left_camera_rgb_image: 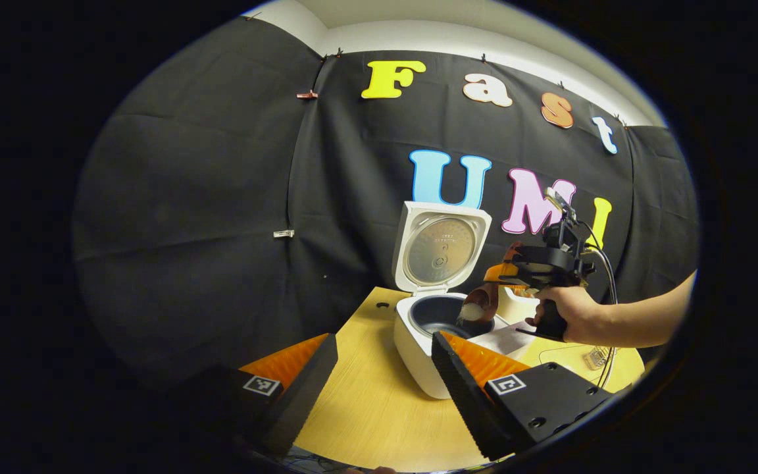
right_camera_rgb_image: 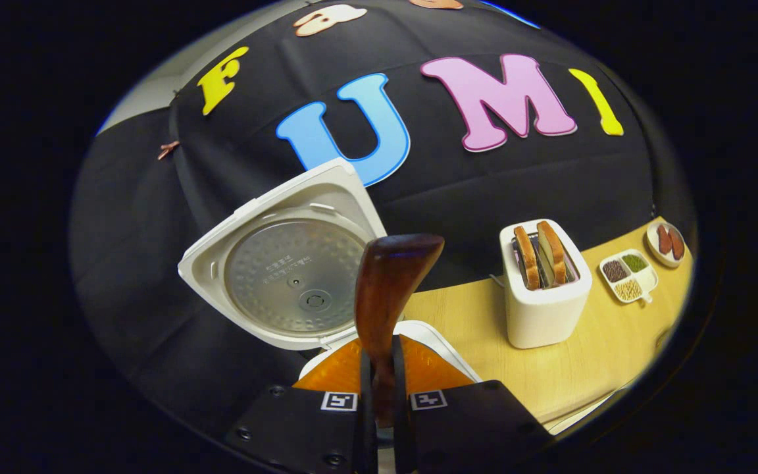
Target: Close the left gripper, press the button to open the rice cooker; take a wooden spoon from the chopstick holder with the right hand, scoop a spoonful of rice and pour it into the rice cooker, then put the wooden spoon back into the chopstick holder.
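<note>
The rice cooker stands lid-up on the surface. Above its pot, the right gripper clamps the wooden spoon, rice at its bowl. Left gripper jaws gape wide before the cooker.

Black right gripper trails a black cable, its housing bearing square fiducial markers.

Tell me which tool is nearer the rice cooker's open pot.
Right. The right tool holds the wooden spoon over the rice cooker pot, tipping rice in. The left tool hangs back, open, in front of the cooker.
</note>
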`<action>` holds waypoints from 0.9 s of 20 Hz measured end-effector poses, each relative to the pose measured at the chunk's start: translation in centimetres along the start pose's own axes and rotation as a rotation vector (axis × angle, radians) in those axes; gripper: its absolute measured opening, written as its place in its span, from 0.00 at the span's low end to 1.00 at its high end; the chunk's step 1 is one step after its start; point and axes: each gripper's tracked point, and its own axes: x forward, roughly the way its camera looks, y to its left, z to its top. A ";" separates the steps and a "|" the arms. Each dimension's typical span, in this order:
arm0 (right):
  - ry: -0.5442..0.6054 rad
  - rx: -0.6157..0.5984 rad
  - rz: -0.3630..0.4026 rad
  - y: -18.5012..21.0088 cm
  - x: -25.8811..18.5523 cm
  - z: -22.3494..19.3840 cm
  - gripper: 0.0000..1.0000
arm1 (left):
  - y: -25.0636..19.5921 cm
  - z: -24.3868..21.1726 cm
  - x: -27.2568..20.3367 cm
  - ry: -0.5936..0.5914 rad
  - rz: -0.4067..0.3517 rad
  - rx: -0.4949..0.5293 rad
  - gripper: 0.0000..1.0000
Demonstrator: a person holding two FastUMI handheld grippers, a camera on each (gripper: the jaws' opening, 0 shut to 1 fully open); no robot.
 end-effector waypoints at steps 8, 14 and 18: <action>-0.028 -0.350 0.036 2.8 -0.2 0.6 0.14 | 1.1 -0.2 -1.3 -0.013 0.022 -0.002 0.99; -0.062 -0.690 0.118 5.7 -1.6 0.3 0.14 | 1.4 -0.4 -2.0 -0.019 0.030 -0.016 0.99; -0.101 -0.814 0.156 7.6 -2.6 0.7 0.14 | 1.1 -0.3 -2.4 -0.023 0.030 -0.014 0.99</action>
